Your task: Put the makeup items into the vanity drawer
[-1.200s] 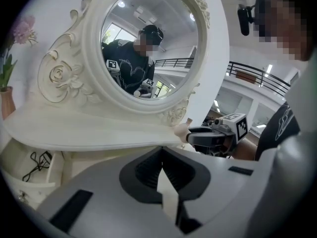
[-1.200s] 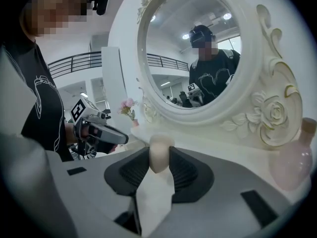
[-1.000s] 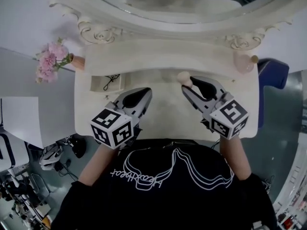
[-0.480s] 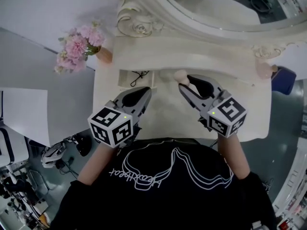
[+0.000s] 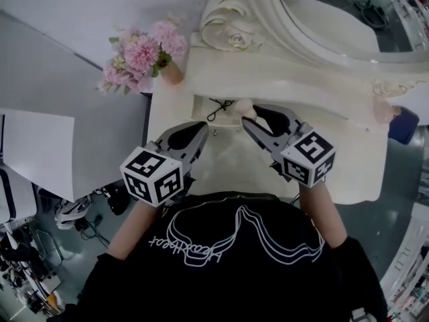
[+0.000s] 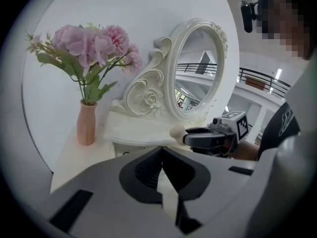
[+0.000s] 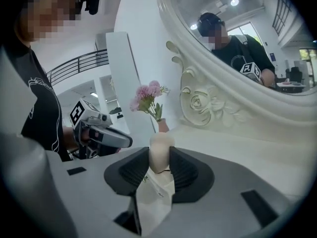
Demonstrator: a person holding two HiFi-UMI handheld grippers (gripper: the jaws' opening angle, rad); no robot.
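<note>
The right claw (image 5: 255,115), clamping the beige sponge (image 5: 245,105), has moved left to the open drawer (image 5: 201,106). The left claw (image 5: 199,127) is closed and empty. A drop seems next.

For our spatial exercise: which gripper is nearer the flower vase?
Left. The left gripper is just in front of the vase; the right gripper, gripping a sponge, is farther right.

One word can be read: white script on the chest of the person's black T-shirt (image 5: 228,280), upside down in the head view, appears to spell "Heartbeat" (image 5: 185,250), beside a looping white line drawing. The left cube (image 5: 153,178) on the left gripper (image 5: 200,129) and the right cube (image 5: 308,157) on the right gripper (image 5: 249,116) bear black-and-white square code patterns rather than letters.
</note>
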